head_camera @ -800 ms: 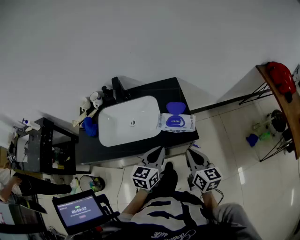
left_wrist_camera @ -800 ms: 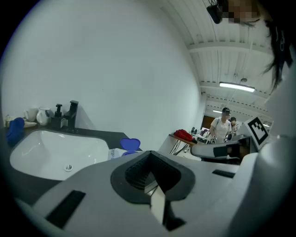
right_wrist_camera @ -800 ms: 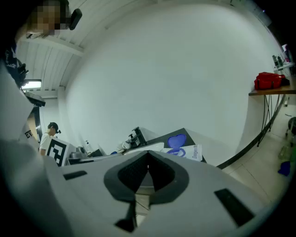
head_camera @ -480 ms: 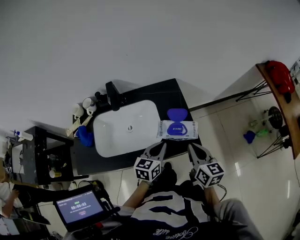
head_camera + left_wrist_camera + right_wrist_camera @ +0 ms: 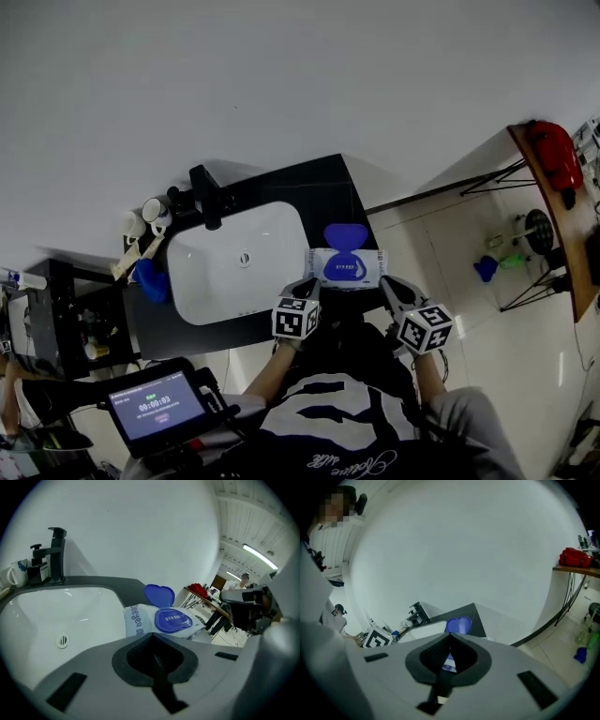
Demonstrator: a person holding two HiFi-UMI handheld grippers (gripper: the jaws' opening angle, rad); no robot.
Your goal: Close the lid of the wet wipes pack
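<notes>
A white wet wipes pack (image 5: 344, 269) lies on the black countertop (image 5: 323, 192), right of the sink. Its blue lid (image 5: 346, 235) stands open on the far side. In the left gripper view the pack (image 5: 138, 620) sits just beyond the jaws, with the lid (image 5: 159, 595) upright above the blue opening frame (image 5: 171, 620). My left gripper (image 5: 306, 286) is shut and empty at the pack's near left corner. My right gripper (image 5: 388, 283) is shut and empty at the near right corner. The right gripper view shows the lid (image 5: 458, 625) above the jaw tips (image 5: 450, 635).
A white sink basin (image 5: 234, 264) with a black faucet (image 5: 205, 194) fills the counter's left part. Cups (image 5: 154, 209) and a blue object (image 5: 148, 279) sit at its left end. A tablet showing a timer (image 5: 155, 403) is low left. A shelf carrying a red bag (image 5: 553, 150) stands far right.
Both grippers have moved forward from in front of the counter up to the pack's near edge. The lid stays open and both jaws stay shut.
</notes>
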